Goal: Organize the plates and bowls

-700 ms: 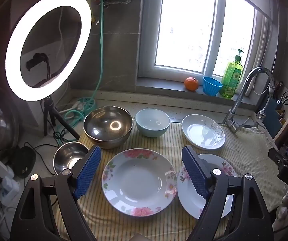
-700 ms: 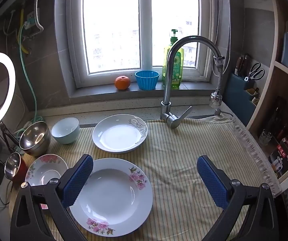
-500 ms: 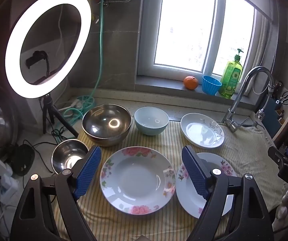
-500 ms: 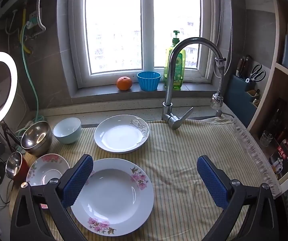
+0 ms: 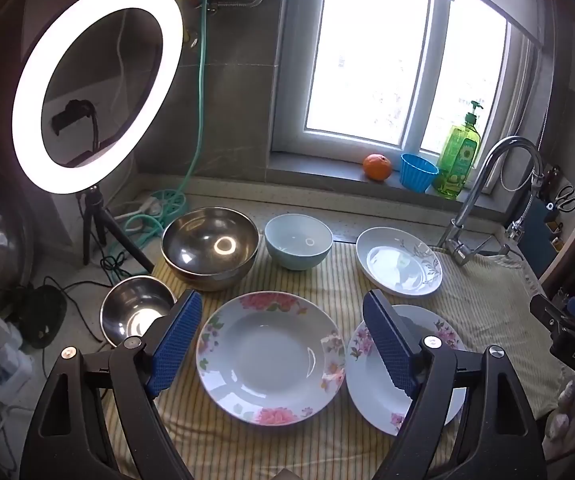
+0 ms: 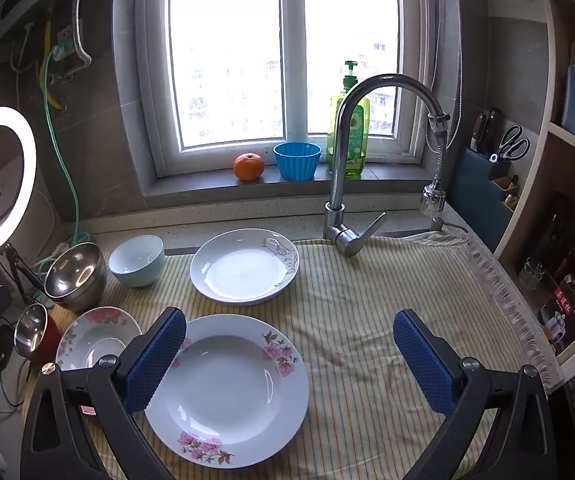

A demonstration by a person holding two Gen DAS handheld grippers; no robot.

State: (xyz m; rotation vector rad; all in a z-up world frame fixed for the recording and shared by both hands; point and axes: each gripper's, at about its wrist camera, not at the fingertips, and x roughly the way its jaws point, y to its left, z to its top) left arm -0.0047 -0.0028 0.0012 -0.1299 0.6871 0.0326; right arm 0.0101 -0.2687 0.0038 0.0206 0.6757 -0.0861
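Nothing had yet been stacked or gathered: every plate and bowl lay singly on the striped cloth [image 6: 367, 320] over the counter [image 6: 247, 216], so the sorting looked to be at its very start.

The left claw [image 5: 283, 340] hung open above the cloth, its blue pads wide apart and holding nothing, with the rose-rimmed deep plate [image 5: 271, 352] straight ahead between them. The right claw [image 6: 289, 360] was likewise spread wide and empty, the pink-flowered plate [image 6: 227, 390] lying just beyond its left pad.

In the left wrist view, taking the rose-rimmed plate as the dial's centre, the pink-flowered plate sat at 3 o'clock, their rims touching or nearly so; the grey-leaf plate [image 5: 399, 262] lay at 1 o'clock, the pale blue bowl [image 5: 298, 242] at 12, the large steel bowl [image 5: 210, 248] at 11, and the small steel bowl [image 5: 137, 312] at 9, at or just off the cloth's edge; I could not tell which.

All of it remained to do: by my judgement, three plates wanted piling together and three bowls nesting, with neither claw yet touching any piece.
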